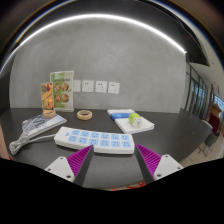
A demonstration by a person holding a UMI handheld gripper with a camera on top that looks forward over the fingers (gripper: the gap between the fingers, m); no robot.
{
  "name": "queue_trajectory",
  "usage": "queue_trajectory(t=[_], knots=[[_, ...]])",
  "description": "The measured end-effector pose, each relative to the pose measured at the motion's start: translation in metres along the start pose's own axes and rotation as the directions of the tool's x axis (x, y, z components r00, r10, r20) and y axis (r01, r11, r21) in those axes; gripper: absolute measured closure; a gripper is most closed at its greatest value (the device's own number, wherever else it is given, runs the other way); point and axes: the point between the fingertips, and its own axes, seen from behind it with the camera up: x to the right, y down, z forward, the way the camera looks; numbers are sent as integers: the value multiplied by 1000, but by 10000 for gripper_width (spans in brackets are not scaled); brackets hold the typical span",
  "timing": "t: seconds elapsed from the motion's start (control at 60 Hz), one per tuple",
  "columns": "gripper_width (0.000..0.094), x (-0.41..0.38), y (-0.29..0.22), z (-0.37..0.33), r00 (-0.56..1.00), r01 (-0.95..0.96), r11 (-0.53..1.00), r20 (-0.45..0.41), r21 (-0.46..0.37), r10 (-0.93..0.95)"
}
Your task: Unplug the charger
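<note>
White power strip (pixel 100 141) lies just ahead of your gripper (pixel 112 160), whose purple-padded jaws hang apart and empty, seemingly lined up to approach the charger you must unplug.

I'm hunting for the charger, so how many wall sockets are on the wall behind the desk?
3, side by side on the grey wall: left, middle, right, beside the menu stand. The stand may hide more.

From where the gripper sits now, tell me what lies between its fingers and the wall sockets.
In the gripper view, the open gripper has a white power strip lying just ahead of its fingers. Beyond it sits a tape roll, then bare tabletop up to the wall sockets.
</note>
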Motion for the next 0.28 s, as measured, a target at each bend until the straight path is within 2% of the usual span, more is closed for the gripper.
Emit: queue_trajectory(t=[0.1, 0.283], knots=[[96, 8, 1, -15, 998, 61, 998, -2, 27, -61], [102, 45, 18, -37, 999, 20, 999, 48, 35, -22]])
